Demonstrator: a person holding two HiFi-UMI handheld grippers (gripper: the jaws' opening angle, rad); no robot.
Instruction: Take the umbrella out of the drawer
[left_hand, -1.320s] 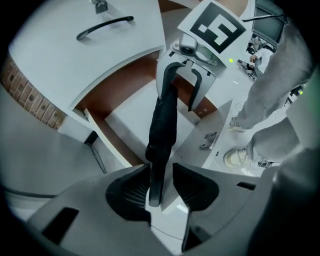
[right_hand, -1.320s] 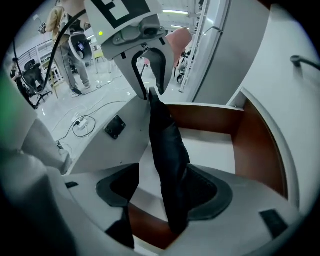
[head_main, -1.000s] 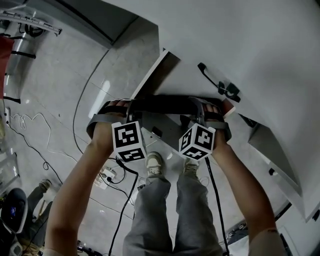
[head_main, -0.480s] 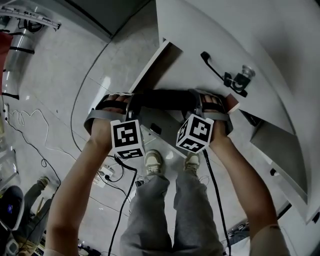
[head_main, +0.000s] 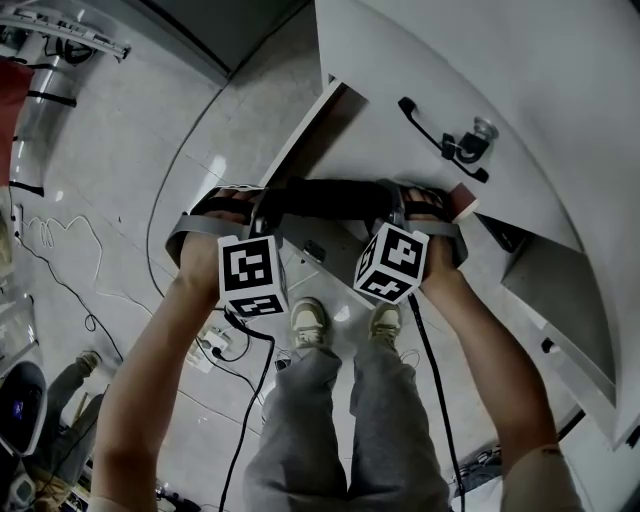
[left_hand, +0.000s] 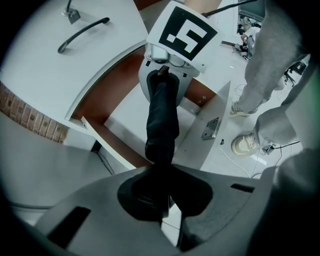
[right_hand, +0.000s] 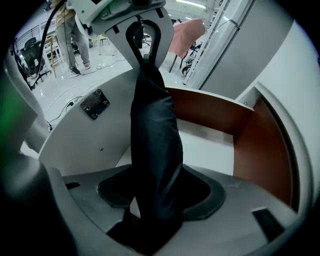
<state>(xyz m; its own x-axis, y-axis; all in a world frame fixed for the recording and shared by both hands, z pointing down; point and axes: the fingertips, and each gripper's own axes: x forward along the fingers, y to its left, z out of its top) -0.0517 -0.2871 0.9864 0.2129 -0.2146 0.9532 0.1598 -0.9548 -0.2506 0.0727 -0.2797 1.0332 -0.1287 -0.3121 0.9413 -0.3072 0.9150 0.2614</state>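
Lying crosswise at the open drawer (right_hand: 215, 112), the black folded umbrella (head_main: 330, 198) runs from nine o'clock to three o'clock in the head view and spans both tongs. No view settles whether it rests in the drawer or hangs just clear of it.

The left tongs (left_hand: 164, 207) have just been closing and are clamped on the umbrella's thin end. The right tongs (right_hand: 155, 220) have just begun to close. They stand wide around the thick, sleeved body and are not plainly pressing on it yet.

The step in hand looks like securing the hold before the lift. The right tongs should probably close fully on the bulk before either hand rises. Both hands should then come up together with the umbrella kept level, so that the narrow end does not twist out of the left grip. The soft sleeve may slide, so a firm squeeze seems wise, with care to clear the drawer's brown wall.

No brand, label or writing can be read. The marker cubes (head_main: 250, 277) carry only black-and-white squares. The cabinet handle (head_main: 425, 140), at one o'clock from the umbrella, is plain.
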